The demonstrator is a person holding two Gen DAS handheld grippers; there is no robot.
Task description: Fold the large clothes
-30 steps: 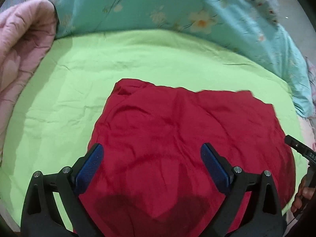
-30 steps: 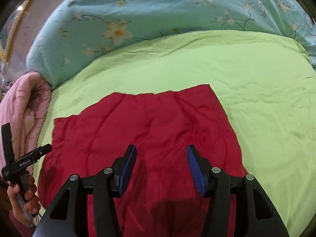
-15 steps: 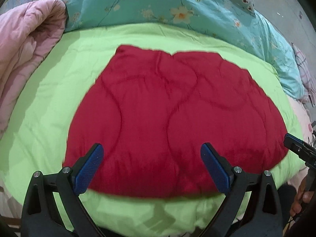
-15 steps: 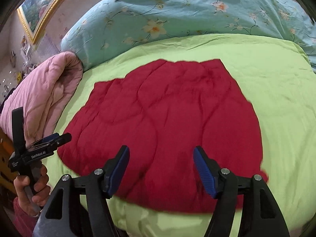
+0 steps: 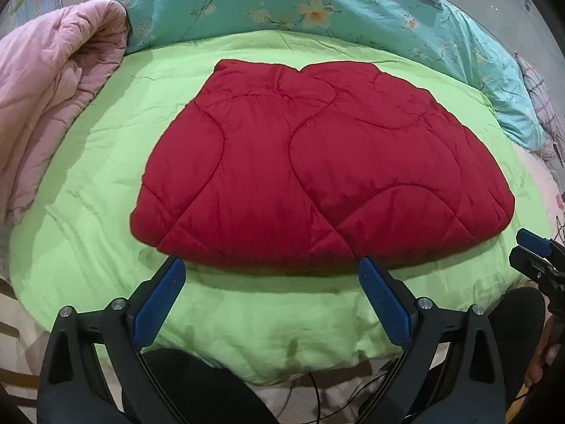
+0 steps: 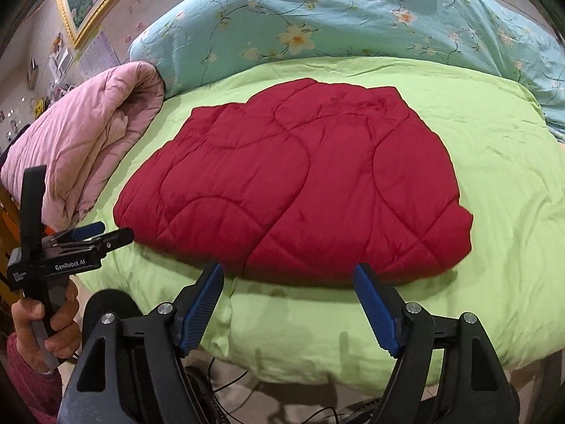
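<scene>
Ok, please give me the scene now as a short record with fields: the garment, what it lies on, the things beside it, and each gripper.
garment: red quilted padded garment, folded, lying flat
surface: light green bedcover
behind: turquoise floral duvet
left side: pink quilted blanket, bunched up
left gripper: open, holds nothing, near the garment's front edge
right gripper: open, holds nothing, near the garment's front edge

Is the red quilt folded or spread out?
Folded: the red quilt lies as a compact, thick pad with a rounded near edge on the green cover.
</scene>
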